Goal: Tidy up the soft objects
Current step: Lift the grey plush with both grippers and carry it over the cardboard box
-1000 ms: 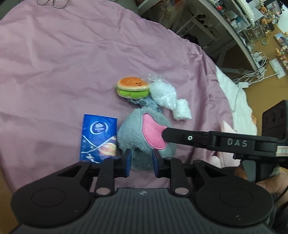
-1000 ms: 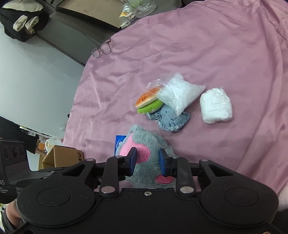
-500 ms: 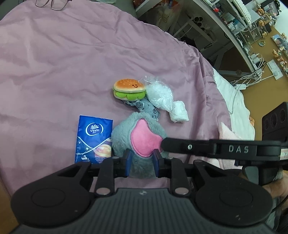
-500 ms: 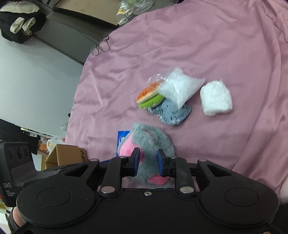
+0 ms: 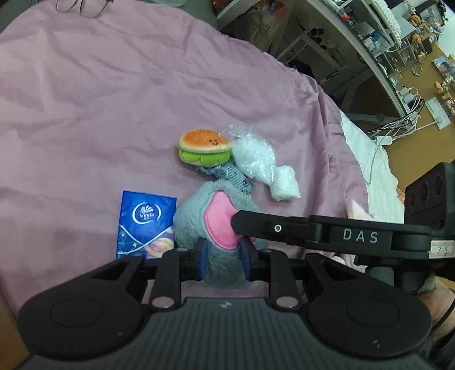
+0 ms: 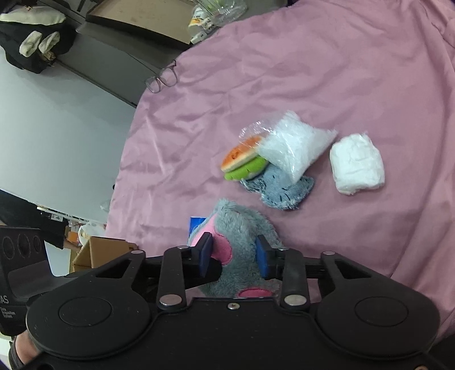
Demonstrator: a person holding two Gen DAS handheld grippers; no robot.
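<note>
A grey plush toy with pink ears (image 5: 216, 222) (image 6: 241, 236) lies on the pink cloth (image 5: 99, 113) (image 6: 327, 71). My left gripper (image 5: 223, 257) is shut on the plush. My right gripper (image 6: 233, 256) also has its pads around the plush, pressing it from both sides. Beyond the plush lie a burger toy (image 5: 203, 149) (image 6: 244, 162), a clear bag of white stuffing (image 5: 254, 159) (image 6: 293, 145), a grey-blue knit piece (image 5: 236, 179) (image 6: 281, 187) and a white wad (image 5: 285, 186) (image 6: 355, 163). A blue Vinda tissue pack (image 5: 146, 224) lies left of the plush.
Glasses (image 5: 82, 5) (image 6: 162, 79) rest at the cloth's far edge. A white blanket and cables (image 5: 369, 159) lie beyond the right edge. A cardboard box (image 6: 99, 253) stands on the floor. A grey desk with a tray (image 6: 136, 20) is behind.
Both grippers have closed onto the grey plush and shifted it slightly; the right gripper's pads now stand a little wider apart around it than half a second ago.
</note>
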